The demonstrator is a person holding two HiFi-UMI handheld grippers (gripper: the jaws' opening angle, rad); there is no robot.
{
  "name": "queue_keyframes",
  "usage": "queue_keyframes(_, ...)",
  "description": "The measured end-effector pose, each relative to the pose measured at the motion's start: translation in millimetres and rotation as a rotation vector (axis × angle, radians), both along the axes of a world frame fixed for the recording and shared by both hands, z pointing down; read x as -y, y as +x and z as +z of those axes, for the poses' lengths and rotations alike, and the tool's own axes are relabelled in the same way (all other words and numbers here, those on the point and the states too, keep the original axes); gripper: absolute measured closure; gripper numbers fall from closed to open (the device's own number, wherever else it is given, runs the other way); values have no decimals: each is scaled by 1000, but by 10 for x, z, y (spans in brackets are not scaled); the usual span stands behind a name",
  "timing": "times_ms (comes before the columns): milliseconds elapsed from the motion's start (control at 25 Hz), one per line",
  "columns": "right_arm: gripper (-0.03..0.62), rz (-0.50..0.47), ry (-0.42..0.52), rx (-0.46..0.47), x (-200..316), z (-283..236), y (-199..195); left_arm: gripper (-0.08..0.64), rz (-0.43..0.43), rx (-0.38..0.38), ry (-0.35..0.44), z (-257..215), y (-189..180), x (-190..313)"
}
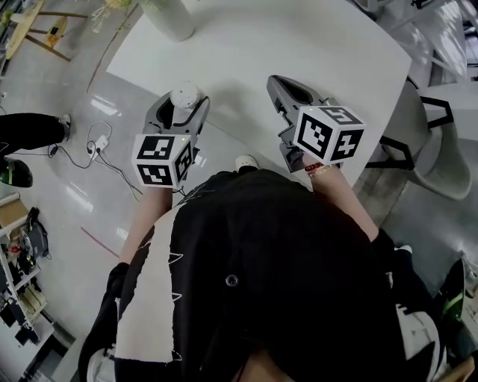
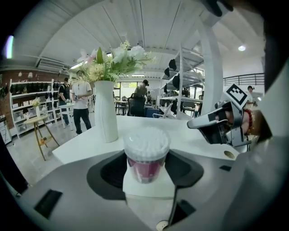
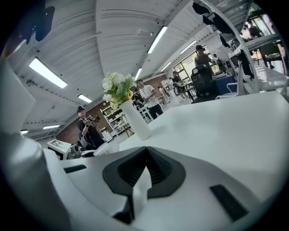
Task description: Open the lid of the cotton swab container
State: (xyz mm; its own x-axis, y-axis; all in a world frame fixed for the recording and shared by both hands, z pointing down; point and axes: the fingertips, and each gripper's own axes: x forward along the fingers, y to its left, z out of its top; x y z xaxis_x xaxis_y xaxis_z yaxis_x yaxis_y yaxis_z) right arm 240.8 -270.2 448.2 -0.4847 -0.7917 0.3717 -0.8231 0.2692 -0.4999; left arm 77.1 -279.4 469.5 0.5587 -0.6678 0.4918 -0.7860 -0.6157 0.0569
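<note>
The cotton swab container (image 2: 145, 153) is a small clear tub with a pink label and a clear lid (image 2: 146, 140) over white swabs. My left gripper (image 2: 145, 168) is shut on its lower body and holds it upright. In the head view the container (image 1: 184, 96) shows as a white round top between the left gripper's (image 1: 179, 112) jaws, off the table's near left edge. My right gripper (image 1: 282, 83) hovers over the table to the right, apart from the container. Its jaws are shut with nothing between them (image 3: 144, 170). From the left gripper view the right gripper (image 2: 216, 122) hangs at the right.
A white table (image 1: 299, 45) spreads ahead, with a tall white vase of flowers (image 2: 106, 115) at its far left corner (image 1: 169, 16). Chairs (image 1: 433, 142) stand to the right, and cables (image 1: 97, 149) lie on the floor to the left. People stand among shelves in the background.
</note>
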Motion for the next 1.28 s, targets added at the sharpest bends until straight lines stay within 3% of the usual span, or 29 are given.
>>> queue_keyframes(720, 588, -226, 129, 15, 136, -714, -1569, 288, -99, -70, 34, -549, -996, -127)
queue_keyframes(1080, 585, -416, 188, 35, 11, -1007, -2457, 288, -187, -81, 46, -727, -1583, -270)
queue_keyframes(1280, 518, -532, 184, 60, -167, -1060, -2886, 288, -229, -74, 50, -770, -1846, -415)
